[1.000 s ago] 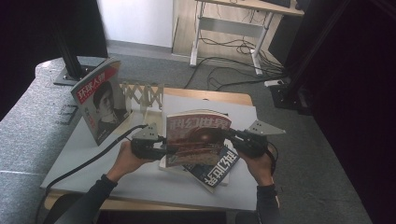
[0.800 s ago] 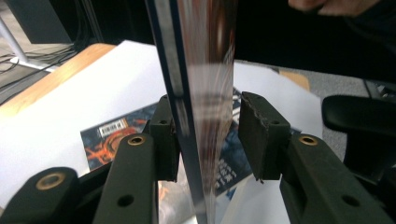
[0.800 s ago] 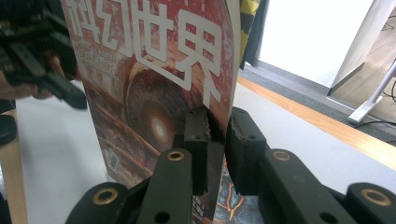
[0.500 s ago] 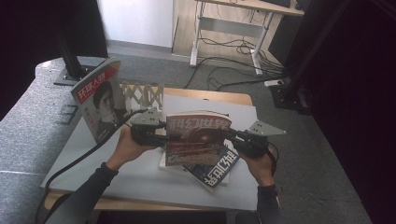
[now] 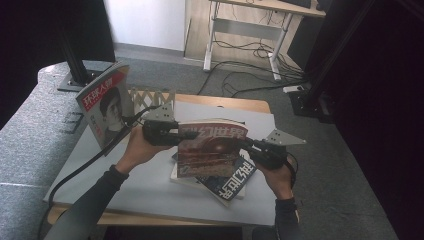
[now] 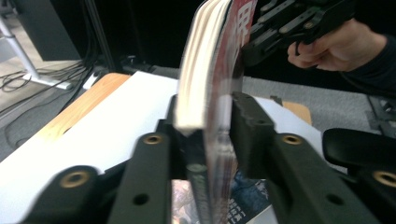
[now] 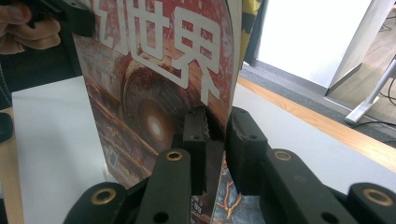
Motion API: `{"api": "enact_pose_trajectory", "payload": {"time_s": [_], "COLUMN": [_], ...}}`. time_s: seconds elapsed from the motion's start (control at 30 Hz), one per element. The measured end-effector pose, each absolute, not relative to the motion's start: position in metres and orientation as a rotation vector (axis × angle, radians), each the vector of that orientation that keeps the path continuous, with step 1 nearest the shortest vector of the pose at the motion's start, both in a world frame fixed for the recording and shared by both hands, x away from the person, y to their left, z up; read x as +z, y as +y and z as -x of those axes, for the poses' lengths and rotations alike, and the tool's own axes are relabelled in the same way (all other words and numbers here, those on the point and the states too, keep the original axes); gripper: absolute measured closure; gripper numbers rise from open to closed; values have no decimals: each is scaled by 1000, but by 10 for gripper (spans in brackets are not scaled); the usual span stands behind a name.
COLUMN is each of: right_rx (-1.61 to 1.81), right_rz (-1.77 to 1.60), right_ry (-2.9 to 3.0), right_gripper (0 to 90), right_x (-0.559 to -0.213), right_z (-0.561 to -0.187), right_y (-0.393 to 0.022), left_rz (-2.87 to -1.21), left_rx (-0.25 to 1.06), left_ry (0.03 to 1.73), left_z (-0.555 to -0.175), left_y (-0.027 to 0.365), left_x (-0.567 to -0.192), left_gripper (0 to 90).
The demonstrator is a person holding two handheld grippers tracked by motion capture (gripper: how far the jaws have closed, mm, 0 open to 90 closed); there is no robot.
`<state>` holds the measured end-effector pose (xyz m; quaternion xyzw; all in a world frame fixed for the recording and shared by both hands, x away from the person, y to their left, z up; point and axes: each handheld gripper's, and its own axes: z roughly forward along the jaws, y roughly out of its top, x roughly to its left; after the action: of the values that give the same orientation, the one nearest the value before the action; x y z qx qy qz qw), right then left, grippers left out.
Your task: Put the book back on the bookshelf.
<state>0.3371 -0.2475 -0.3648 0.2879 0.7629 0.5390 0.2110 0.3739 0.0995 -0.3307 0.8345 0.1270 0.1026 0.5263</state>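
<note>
A red magazine (image 5: 212,147) with white characters hangs upright above the table, held by its two side edges. My left gripper (image 5: 176,135) grips its left edge. In the left gripper view the jaws have just been closing, and the fingertips (image 6: 250,112) now press on the thick magazine (image 6: 210,56) from both sides. My right gripper (image 5: 248,145) is shut on the opposite edge. In the right gripper view its pads (image 7: 194,126) clamp the cover (image 7: 154,70) near the lower corner. Each gripper view also shows the other hand farther off.
Below the lifted magazine a stack of magazines (image 5: 232,182) lies on the white board (image 5: 150,185), a dark blue one on top. Another magazine (image 5: 105,107) stands at the back left beside a wooden lattice rack (image 5: 150,97). Cables trail over the floor behind the table.
My left hand has risen and carried the red magazine's left edge up from the stack. The right hand has kept still.
</note>
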Motion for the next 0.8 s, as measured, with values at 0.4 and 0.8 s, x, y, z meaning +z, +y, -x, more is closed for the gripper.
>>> {"api": "enact_pose_trajectory", "payload": {"time_s": [0.4,0.8], "right_rx": [1456,1342], "right_rz": [-831,-1005], "right_ry": [2135,2119], "right_gripper": [723,460], "right_x": [-376,-414], "right_z": [-336,-338], "right_y": [-253,-269], "left_rz": [-2020,-2059], "left_rx": [220,242], "left_ry": [305,306], "left_z": [-373,-372], "left_y": [102,106], "left_x": [-329,-326], "left_gripper": [831,827]}}
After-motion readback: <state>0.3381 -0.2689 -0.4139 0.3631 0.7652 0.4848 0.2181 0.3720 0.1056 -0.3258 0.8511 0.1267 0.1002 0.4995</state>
